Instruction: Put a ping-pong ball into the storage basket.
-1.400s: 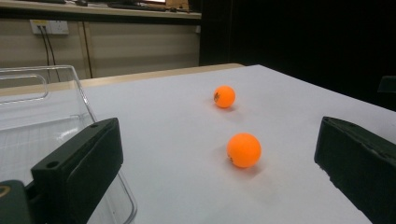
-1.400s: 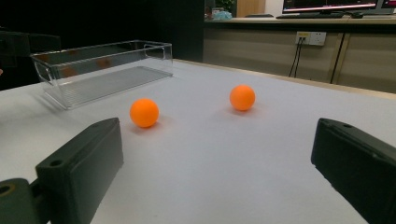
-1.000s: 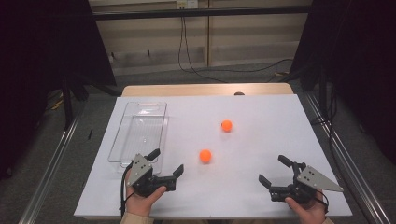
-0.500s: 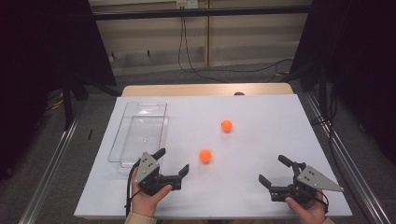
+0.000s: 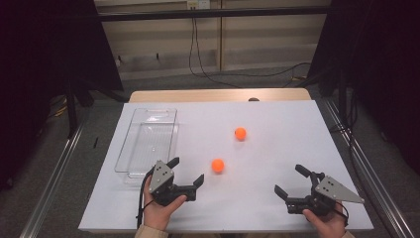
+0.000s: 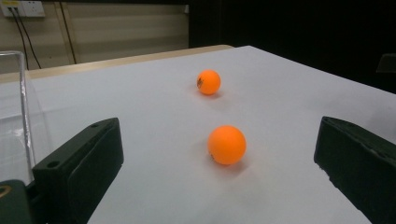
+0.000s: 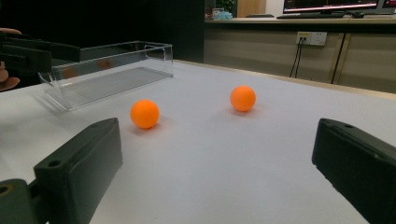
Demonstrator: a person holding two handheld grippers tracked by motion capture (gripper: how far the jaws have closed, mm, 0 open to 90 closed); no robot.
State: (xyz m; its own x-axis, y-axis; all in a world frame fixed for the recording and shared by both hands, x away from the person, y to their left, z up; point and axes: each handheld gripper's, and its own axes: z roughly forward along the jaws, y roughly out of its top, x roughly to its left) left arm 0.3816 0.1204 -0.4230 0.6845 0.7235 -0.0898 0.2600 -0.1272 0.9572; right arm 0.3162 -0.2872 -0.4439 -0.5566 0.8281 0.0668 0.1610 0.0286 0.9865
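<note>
Two orange balls lie on the white table (image 5: 277, 148). The nearer ball (image 5: 218, 165) (image 6: 227, 144) (image 7: 144, 114) sits just ahead and right of my left gripper (image 5: 185, 171), whose jaws stand wide open and empty. The farther ball (image 5: 240, 133) (image 6: 208, 82) (image 7: 243, 98) rests toward the middle of the table. My right gripper (image 5: 292, 181) is open and empty near the front right edge, well clear of both balls. A clear plastic tray (image 5: 148, 139) (image 7: 107, 70) lies empty at the left of the table.
The table's front edge runs just under both hands. Past the far edge is a wooden strip (image 5: 218, 95), then floor with cables (image 5: 208, 59). Dark curtains flank both sides. In the right gripper view, the other hand and its gripper (image 7: 21, 53) show beyond the tray.
My left gripper has shifted slightly right and forward, closer to the nearer ball. The right gripper and both balls have stayed put.
</note>
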